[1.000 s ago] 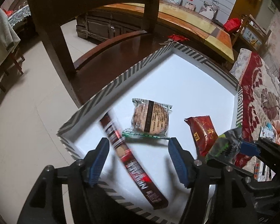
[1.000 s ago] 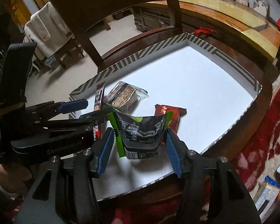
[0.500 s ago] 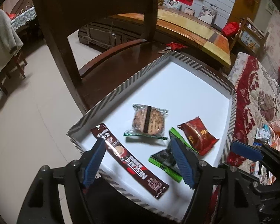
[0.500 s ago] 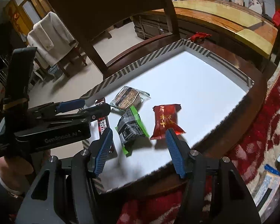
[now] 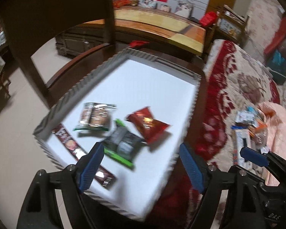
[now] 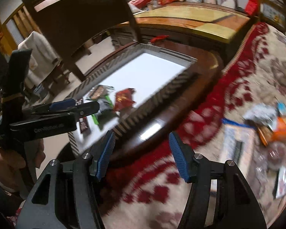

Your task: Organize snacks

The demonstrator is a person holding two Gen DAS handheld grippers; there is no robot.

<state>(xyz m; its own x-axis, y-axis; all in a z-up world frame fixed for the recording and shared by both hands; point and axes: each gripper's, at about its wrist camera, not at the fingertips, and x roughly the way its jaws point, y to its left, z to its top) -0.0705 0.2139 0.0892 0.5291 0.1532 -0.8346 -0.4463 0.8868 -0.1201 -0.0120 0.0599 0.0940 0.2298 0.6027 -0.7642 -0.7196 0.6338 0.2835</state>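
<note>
Snacks: four packets in the white tray (image 5: pixel 152 87), more loose on the floral blanket (image 6: pixel 257 61).

Right gripper (image 6: pixel 141 152): jaws spread, empty, over the blanket just off the tray. Left gripper (image 5: pixel 141 164): jaws spread, empty, above the tray's near edge.

Just beyond the left gripper: green-black packet (image 5: pixel 124 143); red packet (image 5: pixel 148 126) at 1 o'clock; clear biscuit pack (image 5: pixel 95 117) at 11; dark coffee stick (image 5: pixel 74 147) at 9. Heap of loose packets (image 6: pixel 272 118) at 3 o'clock from the right gripper.

Likely light, crinkly, slippery film; biscuits crushable. Best pinched by a sealed end, gently.
</note>
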